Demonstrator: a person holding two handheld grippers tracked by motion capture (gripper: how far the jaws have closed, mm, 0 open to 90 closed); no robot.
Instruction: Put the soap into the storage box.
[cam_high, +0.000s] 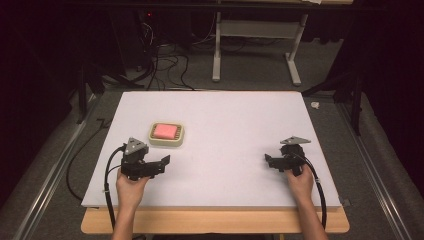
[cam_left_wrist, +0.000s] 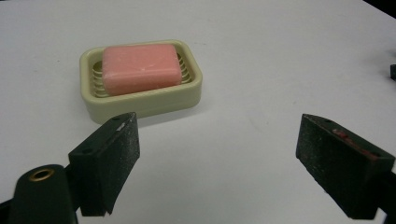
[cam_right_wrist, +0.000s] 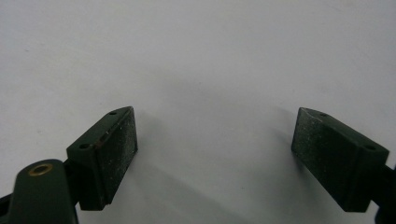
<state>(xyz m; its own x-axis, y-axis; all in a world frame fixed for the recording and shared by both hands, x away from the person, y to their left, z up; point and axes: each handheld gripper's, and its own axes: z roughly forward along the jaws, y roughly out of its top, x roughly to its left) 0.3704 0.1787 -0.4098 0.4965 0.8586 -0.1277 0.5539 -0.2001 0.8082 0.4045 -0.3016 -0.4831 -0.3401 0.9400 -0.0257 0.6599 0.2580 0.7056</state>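
high view: two grippers at the near side of one white table (cam_high: 225, 125), each held in a hand. left gripper (cam_high: 161, 164) with jaws spread, nothing between them, pointing toward the table's middle. one cream soap dish (cam_high: 166, 135) just ahead of it and slightly to its side, apart from the jaws, carrying one pink soap bar (cam_high: 165, 131). right gripper (cam_high: 270, 161) well apart across the table, jaws also parted, clasping nothing, aimed inward toward the other.

left gripper view: two black jaws wide apart, bare white table between them, no contact with anything. soap dish (cam_left_wrist: 140, 100) ahead and toward the left jaw, near its tip but not touching; soap bar (cam_left_wrist: 140, 67) lying flat inside on the ribbed floor.

right gripper view: right gripper (cam_right_wrist: 215, 135) with two black jaws gaping wide, only plain white table (cam_right_wrist: 210, 56) ahead and between, nothing gripped or touched.
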